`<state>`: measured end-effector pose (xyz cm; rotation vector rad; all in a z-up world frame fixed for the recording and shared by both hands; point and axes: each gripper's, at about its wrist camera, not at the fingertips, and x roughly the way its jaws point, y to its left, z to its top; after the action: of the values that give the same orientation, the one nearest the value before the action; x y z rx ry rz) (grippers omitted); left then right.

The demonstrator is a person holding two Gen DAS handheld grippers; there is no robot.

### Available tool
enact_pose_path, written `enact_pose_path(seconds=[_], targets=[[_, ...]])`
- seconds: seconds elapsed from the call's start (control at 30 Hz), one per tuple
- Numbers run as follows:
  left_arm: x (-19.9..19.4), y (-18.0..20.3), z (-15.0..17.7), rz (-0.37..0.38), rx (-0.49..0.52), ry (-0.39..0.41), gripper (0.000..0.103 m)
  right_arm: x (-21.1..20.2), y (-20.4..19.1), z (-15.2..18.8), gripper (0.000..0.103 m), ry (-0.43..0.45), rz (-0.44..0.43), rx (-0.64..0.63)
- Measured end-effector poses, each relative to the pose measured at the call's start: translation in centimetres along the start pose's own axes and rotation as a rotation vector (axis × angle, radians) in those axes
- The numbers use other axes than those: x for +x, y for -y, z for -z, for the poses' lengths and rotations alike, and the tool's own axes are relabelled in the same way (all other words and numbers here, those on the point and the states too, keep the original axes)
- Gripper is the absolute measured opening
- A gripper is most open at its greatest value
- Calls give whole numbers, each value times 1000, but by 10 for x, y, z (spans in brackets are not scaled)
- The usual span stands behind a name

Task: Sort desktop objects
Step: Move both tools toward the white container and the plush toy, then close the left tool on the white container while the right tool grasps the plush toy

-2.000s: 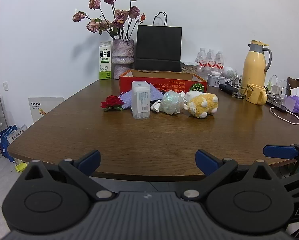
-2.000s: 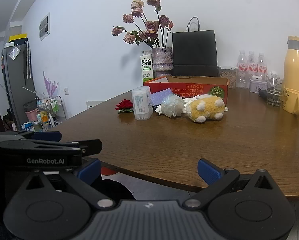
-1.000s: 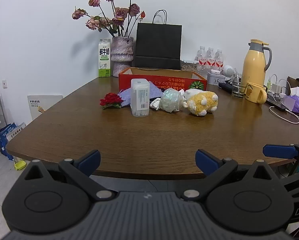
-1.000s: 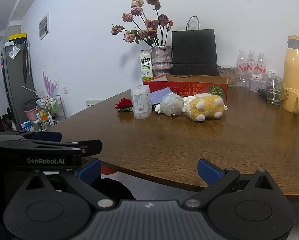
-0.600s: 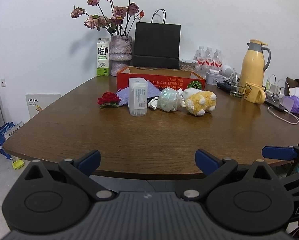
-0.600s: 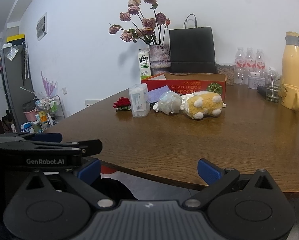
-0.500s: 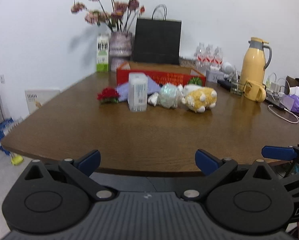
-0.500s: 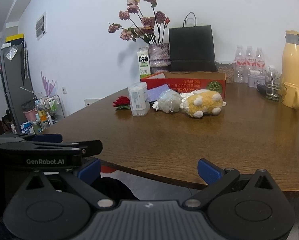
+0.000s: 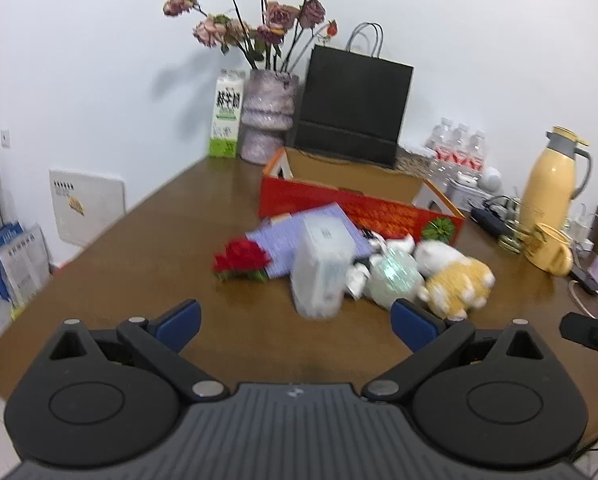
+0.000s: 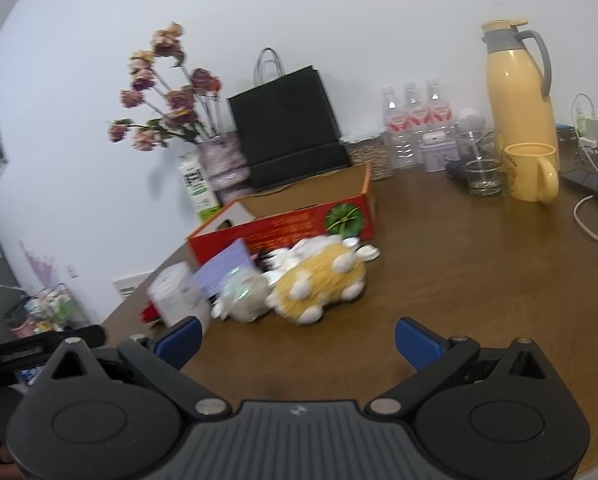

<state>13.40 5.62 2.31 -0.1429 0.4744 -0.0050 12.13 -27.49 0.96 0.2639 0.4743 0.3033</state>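
Clustered mid-desk (image 9: 147,256) before an open red box (image 9: 359,204): red rose bloom (image 9: 241,260) leftmost, upright white container (image 9: 321,266) against a lilac booklet (image 9: 299,236), then a blurred, perhaps plastic-wrapped pale bundle (image 9: 395,276), and a yellow-white plush toy (image 9: 457,280) lying sideways.

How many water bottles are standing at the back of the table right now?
3. The water bottles stand side by side against the wall, between the black paper bag and the yellow thermos. More could be hidden behind them.
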Motion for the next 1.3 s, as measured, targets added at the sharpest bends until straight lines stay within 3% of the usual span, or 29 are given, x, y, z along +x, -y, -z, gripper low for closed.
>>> enact_pose_path(seconds=[0.23, 0.47, 0.63, 0.87, 1.0, 1.1, 1.2, 1.3], targets=[[37, -5, -15, -77, 2, 5, 103, 39, 8, -15, 103, -37, 30, 0], [83, -18, -32, -52, -65, -63, 103, 74, 9, -25, 103, -52, 84, -59], [101, -9, -37, -33, -14, -66, 103, 104, 8, -27, 103, -89, 99, -103], [102, 24, -27, 85, 142, -16, 103, 133, -4, -28, 98, -124, 61, -153], [113, 44, -22, 56, 224, 21, 103, 147, -15, -27, 91, -138, 22, -181], [120, 39, -26, 42, 169, 30, 92, 155, -25, -23, 90, -130, 44, -247], [132, 23, -29, 54, 68, -16, 80, 166, -25, -15, 88, -158, 78, -271], [140, 13, -29, 74, 20, -47, 51, 164, -19, -13, 84, -147, 55, -223]])
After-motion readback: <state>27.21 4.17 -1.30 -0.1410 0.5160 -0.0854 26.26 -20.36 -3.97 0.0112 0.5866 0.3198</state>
